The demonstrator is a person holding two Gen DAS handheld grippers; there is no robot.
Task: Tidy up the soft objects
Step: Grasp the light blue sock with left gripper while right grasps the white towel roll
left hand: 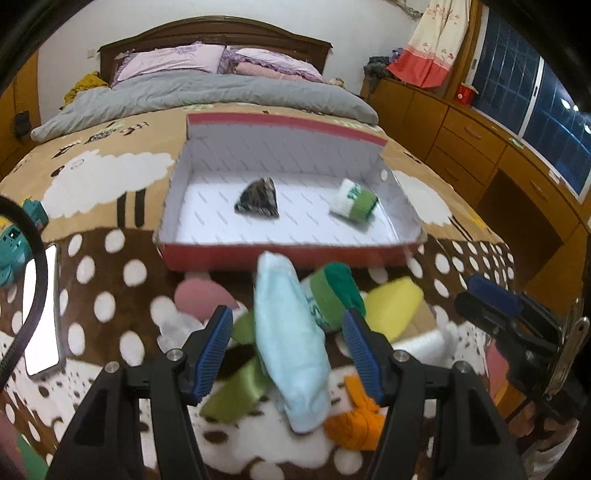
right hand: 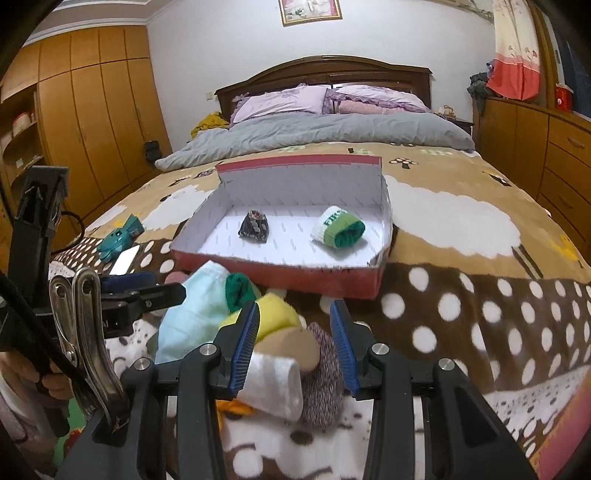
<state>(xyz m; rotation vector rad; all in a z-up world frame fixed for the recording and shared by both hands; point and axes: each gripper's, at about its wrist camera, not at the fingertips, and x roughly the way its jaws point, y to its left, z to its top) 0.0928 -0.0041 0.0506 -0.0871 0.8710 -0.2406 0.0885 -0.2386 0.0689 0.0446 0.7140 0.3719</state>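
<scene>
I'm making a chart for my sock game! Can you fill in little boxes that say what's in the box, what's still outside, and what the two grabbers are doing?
box: red shoebox, open, on the blanket
inside: dark patterned bundle, white-and-green sock roll
outside: pile with light blue cloth, yellow piece, orange piece
left gripper: jaws open around the light blue cloth
right gripper: jaws open over the pile

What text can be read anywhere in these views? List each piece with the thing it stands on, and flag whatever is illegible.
"FIK": green letters, cut off by the fold, on the white band of the rolled sock in the red box.
Green lettering on the same rolled sock in the left wrist view: blurred, unreadable.
Dark characters printed on the blanket beside the box: too distorted to read.
Framed picture on the wall: no legible text.
</scene>
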